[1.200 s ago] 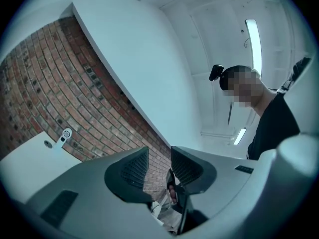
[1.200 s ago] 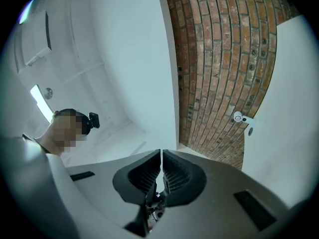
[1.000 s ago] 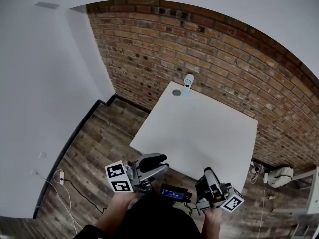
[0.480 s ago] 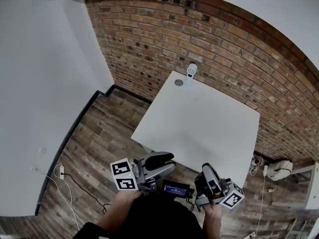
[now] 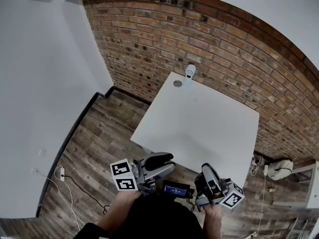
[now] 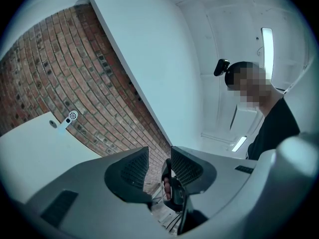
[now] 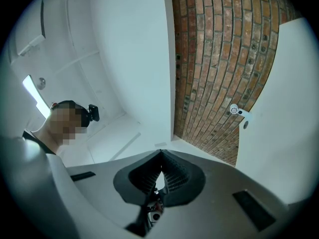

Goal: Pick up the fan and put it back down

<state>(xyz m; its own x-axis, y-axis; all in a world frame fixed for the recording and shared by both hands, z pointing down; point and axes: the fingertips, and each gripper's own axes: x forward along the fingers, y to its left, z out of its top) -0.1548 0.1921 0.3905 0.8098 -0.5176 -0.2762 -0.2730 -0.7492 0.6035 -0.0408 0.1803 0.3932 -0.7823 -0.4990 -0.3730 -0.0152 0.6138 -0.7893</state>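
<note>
The fan [image 5: 189, 71], a small white unit with a round head, stood upright at the far edge of the white table [image 5: 199, 133], beside a round grommet [image 5: 177, 83]. A brick wall [image 5: 214, 39] rose behind it, over plank flooring [image 5: 99, 138]. At the near edge, the left gripper [image 6: 159, 159] had its jaws spread and empty. The right gripper [image 7: 160, 159] had its jaws pressed together and empty.

Red brick wall [image 5: 209, 49] spans 12 to 3 o'clock. Plain white wall [image 5: 40, 83] at 9 to 11, black baseboard [image 5: 75, 133] along foot. Wood-plank floor [image 5: 94, 148] at 8. White square table [image 5: 199, 128] centre, far corner near brick. Ceiling strip light [image 6: 267, 46] lit, 2 o'clock in left gripper view.
</note>
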